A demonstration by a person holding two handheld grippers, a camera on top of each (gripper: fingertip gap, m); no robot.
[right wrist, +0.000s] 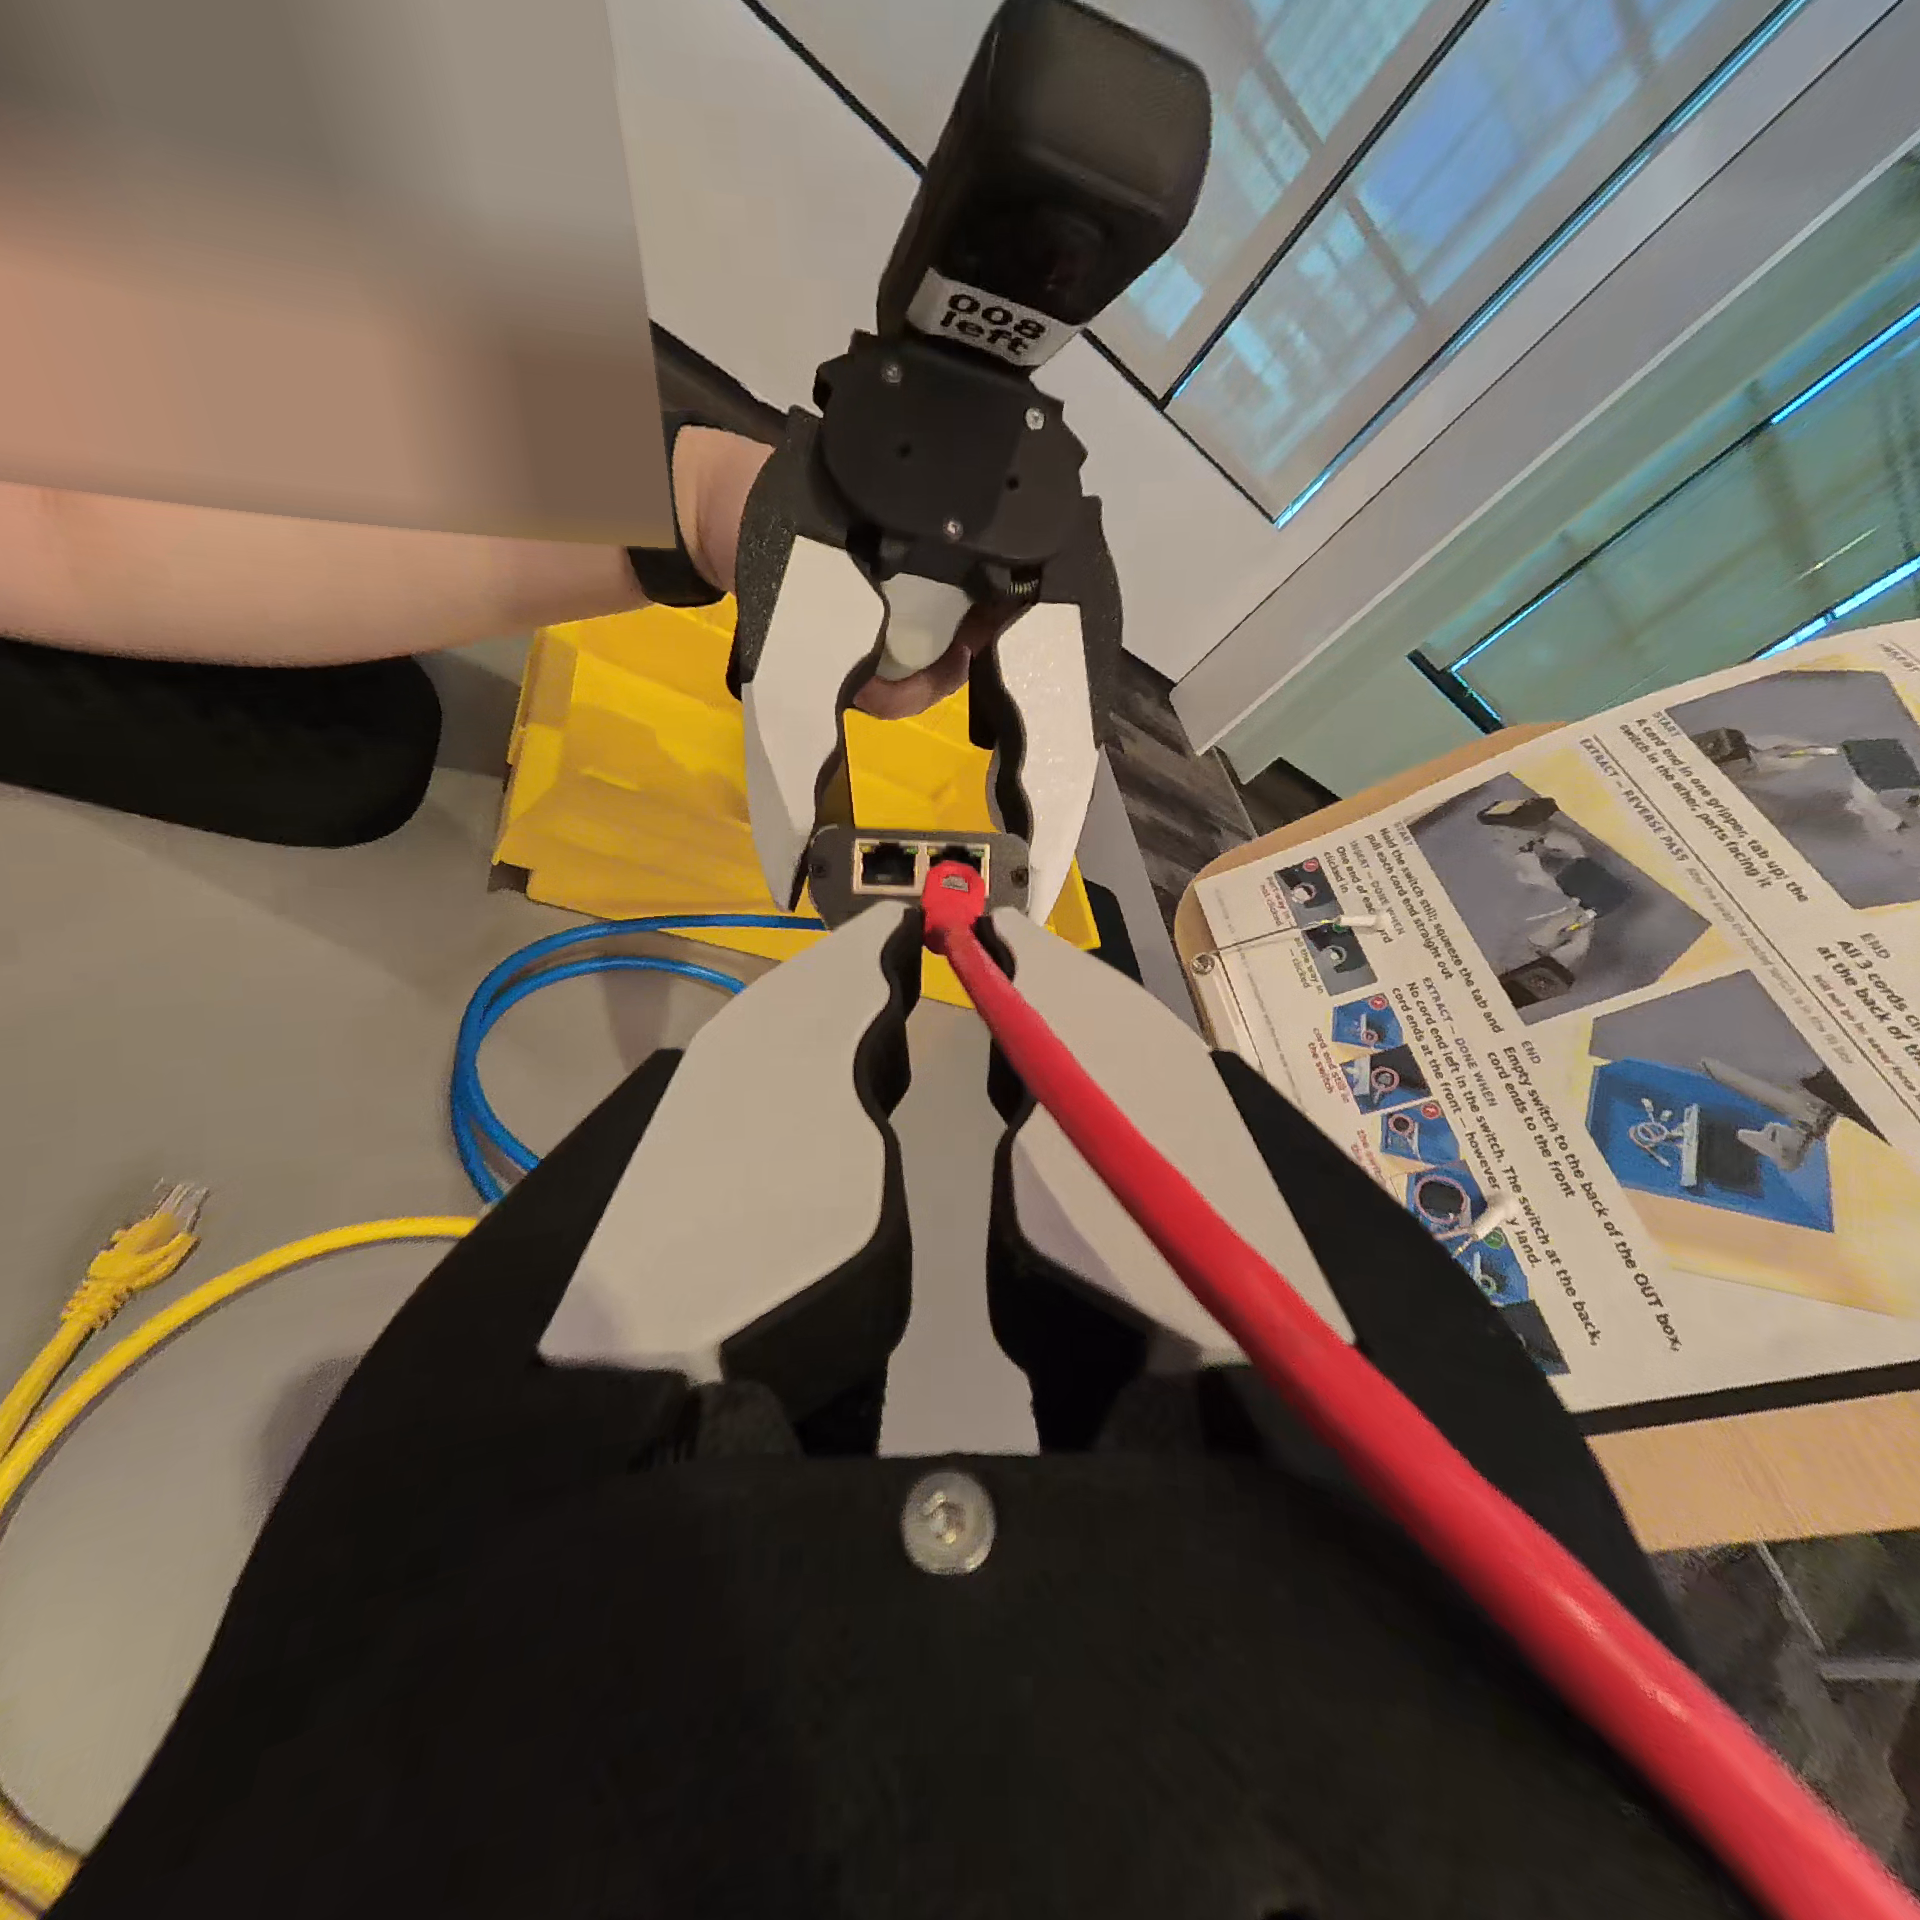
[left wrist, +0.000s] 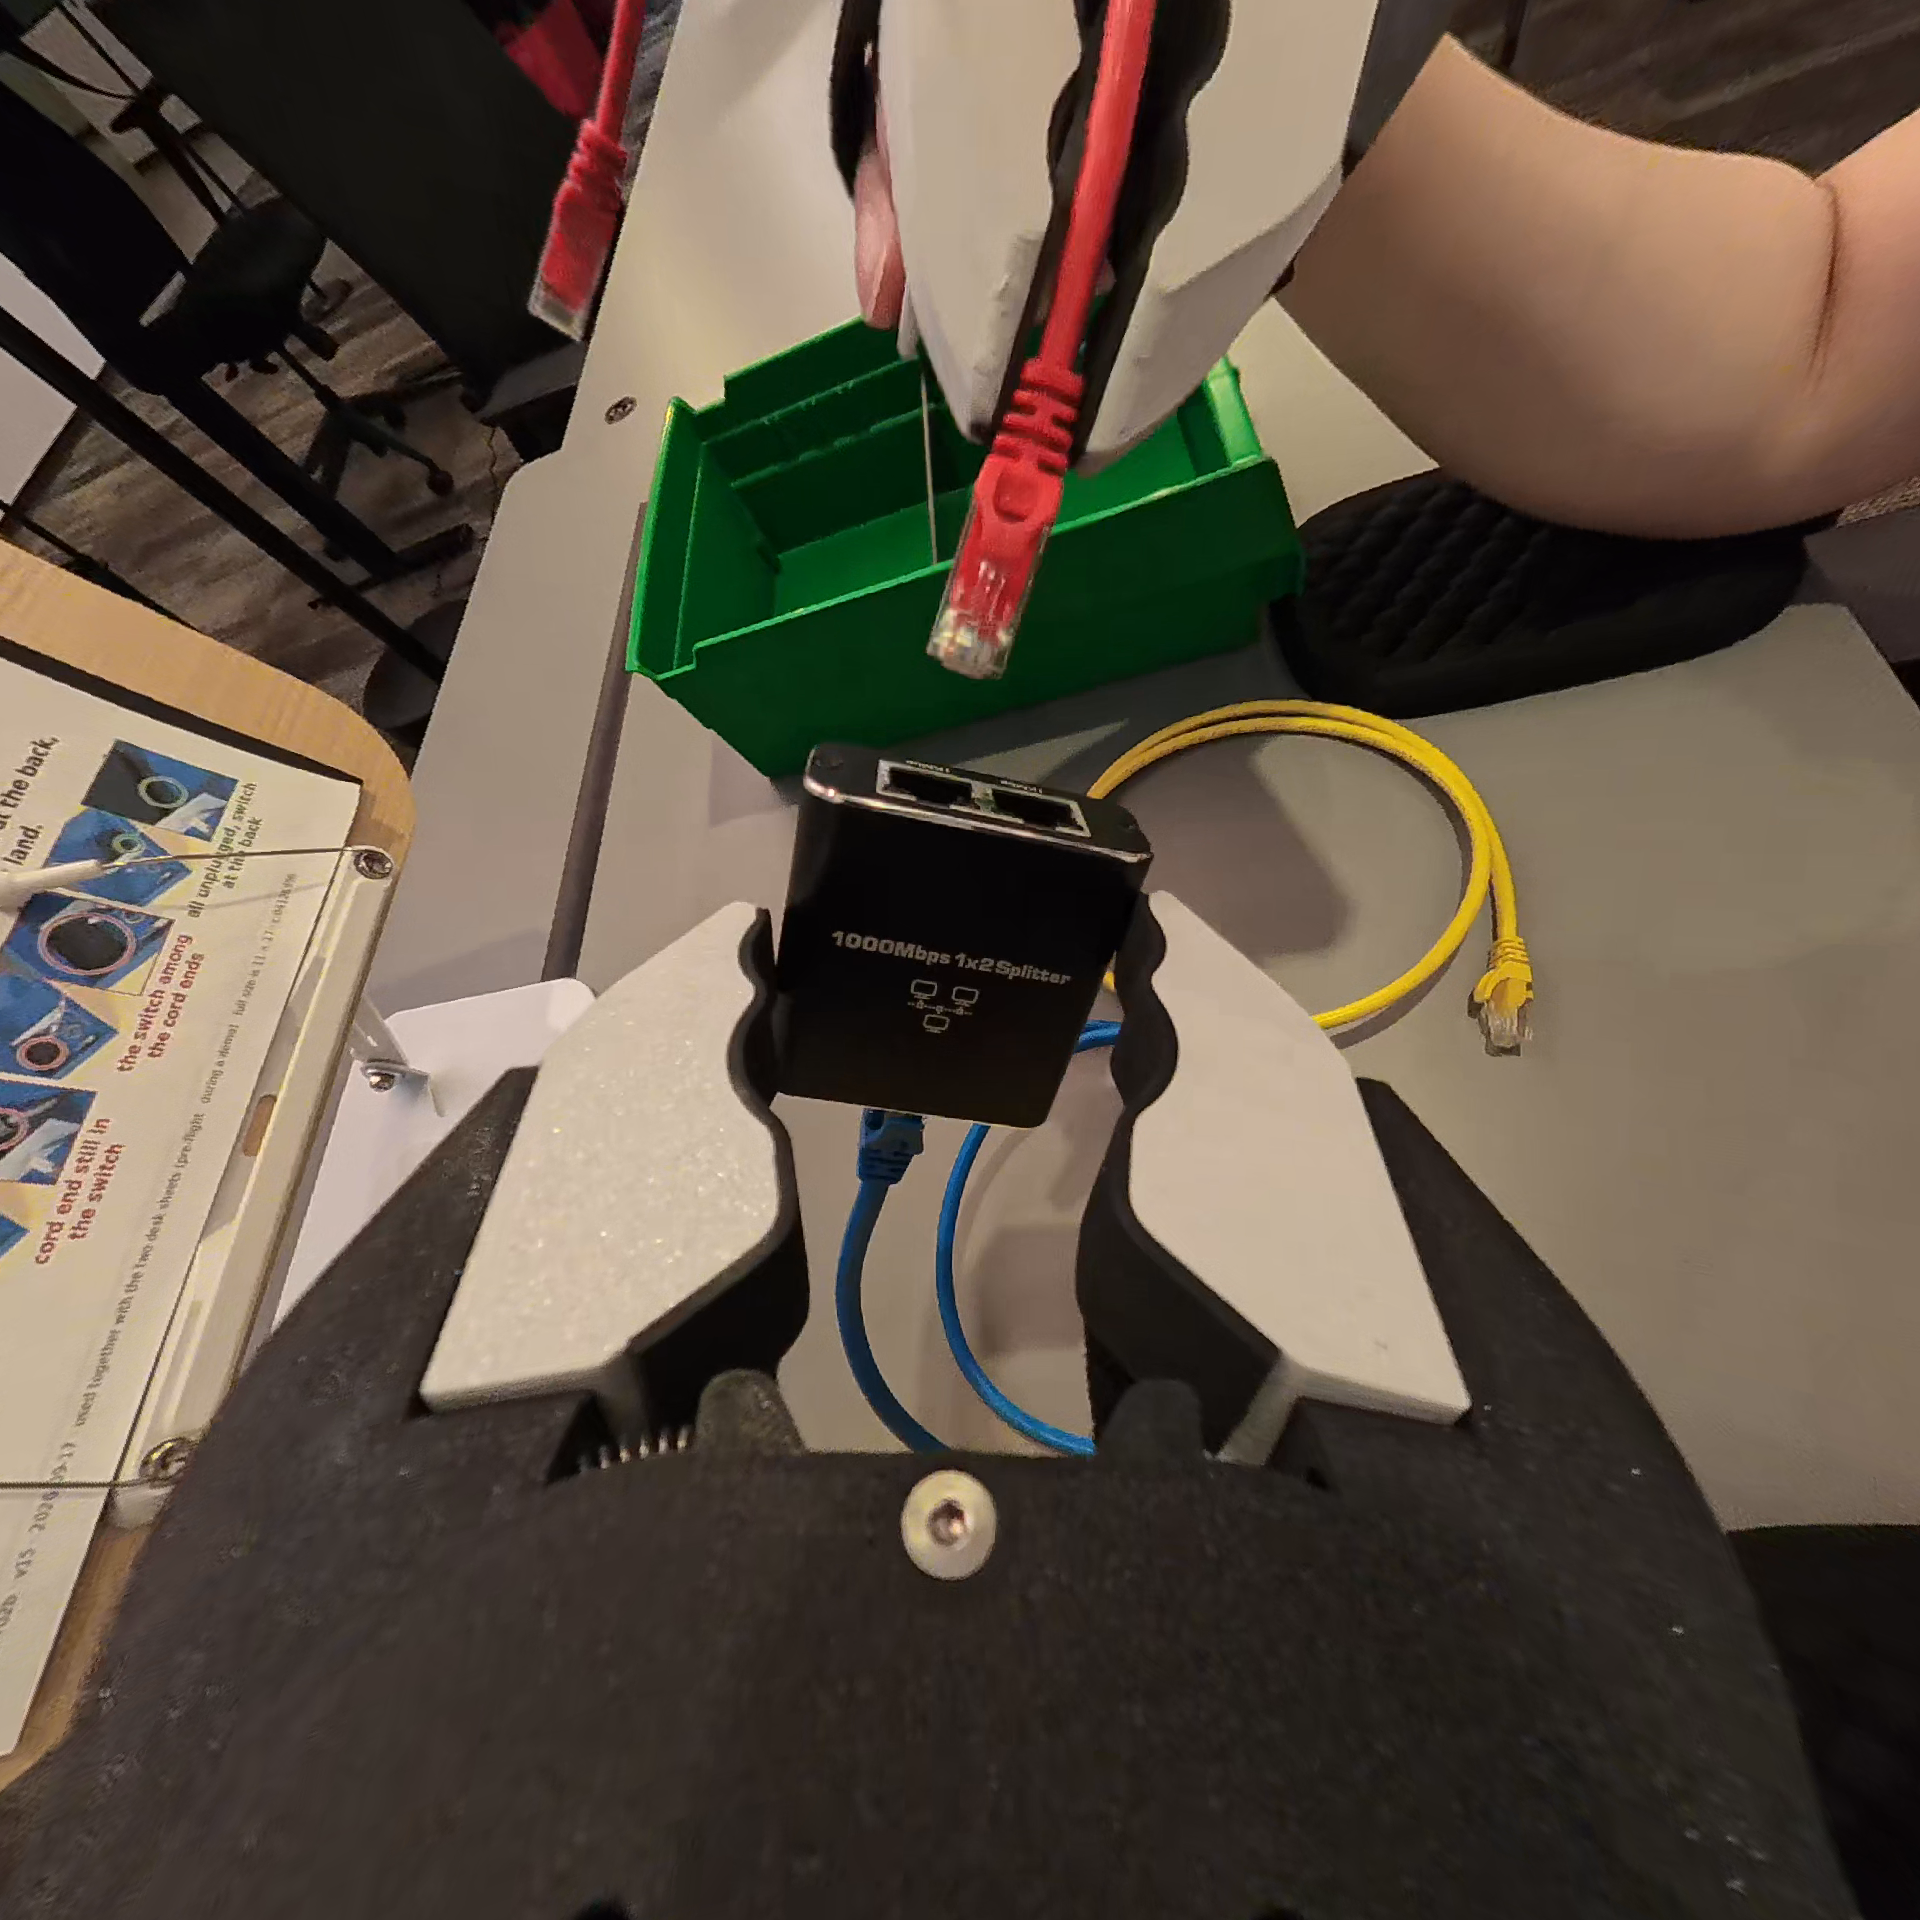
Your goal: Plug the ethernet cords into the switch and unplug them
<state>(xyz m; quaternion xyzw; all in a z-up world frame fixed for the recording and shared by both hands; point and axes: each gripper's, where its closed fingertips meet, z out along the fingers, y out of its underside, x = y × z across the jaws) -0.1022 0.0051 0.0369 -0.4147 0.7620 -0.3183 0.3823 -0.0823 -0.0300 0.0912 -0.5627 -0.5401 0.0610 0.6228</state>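
My left gripper point(left wrist: 951, 925) is shut on the black switch point(left wrist: 914, 1018) and holds it above the grey table point(left wrist: 1662, 935), its two empty ports facing away from me. A blue cord point(left wrist: 852, 1278) is plugged into the switch's near end. My right gripper point(right wrist: 948, 920) is shut on a red cord point(right wrist: 1195, 1195) just behind its plug point(right wrist: 951, 894). In the left wrist view the red plug point(left wrist: 977, 613) hangs a short way off the ports, not touching. In the right wrist view it lines up with the right port of the switch point(right wrist: 836, 868).
A green bin point(left wrist: 790, 665) stands behind the switch. A yellow bin point(right wrist: 623, 790) stands behind the left gripper. A yellow cord point(left wrist: 1475, 862) lies loose on the table. The red cord's other plug point(left wrist: 577, 239) hangs at the far left. A printed sheet point(right wrist: 1610, 987) lies beside. The gap from one gripper's tips to the other's is roughly 7 cm.
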